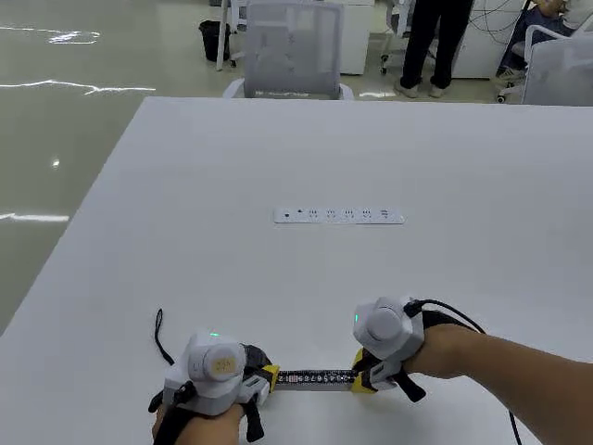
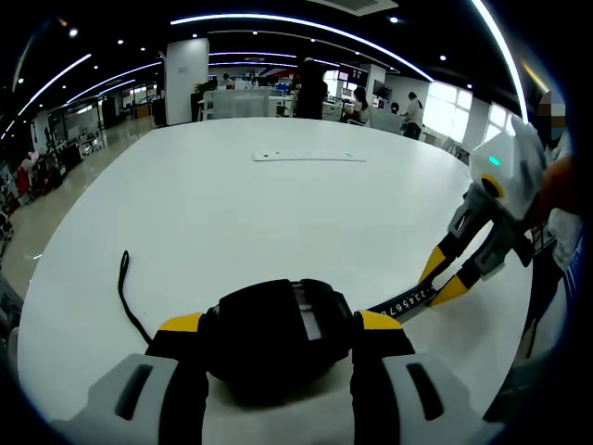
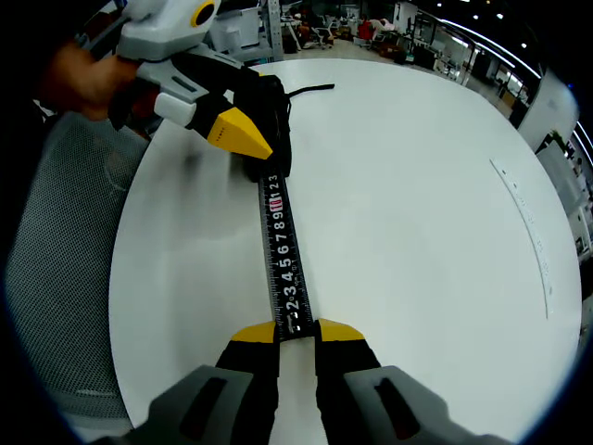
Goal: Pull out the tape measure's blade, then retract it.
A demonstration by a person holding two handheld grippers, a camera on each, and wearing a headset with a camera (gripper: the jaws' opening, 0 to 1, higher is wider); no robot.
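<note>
A black tape measure case (image 2: pixel 278 338) sits on the white table, and my left gripper (image 2: pixel 280 326) is shut on it, yellow-tipped jaws on either side. In the head view the case (image 1: pixel 256 360) lies at the front left under the left gripper (image 1: pixel 252 387). Its blade (image 1: pixel 315 377) stretches rightward a short way, marked with numbers (image 3: pixel 283 260). My right gripper (image 3: pixel 296 327) is shut on the blade's end; it stands at the right in the head view (image 1: pixel 363 375). A thin black wrist strap (image 1: pixel 161 336) trails from the case to the left.
A white power strip (image 1: pixel 339 216) lies flat in the middle of the table. A grey mesh chair (image 1: pixel 289 48) stands at the far edge. People stand and sit beyond the table at the back right. The right gripper's black cable (image 1: pixel 454 315) loops over the person's arm.
</note>
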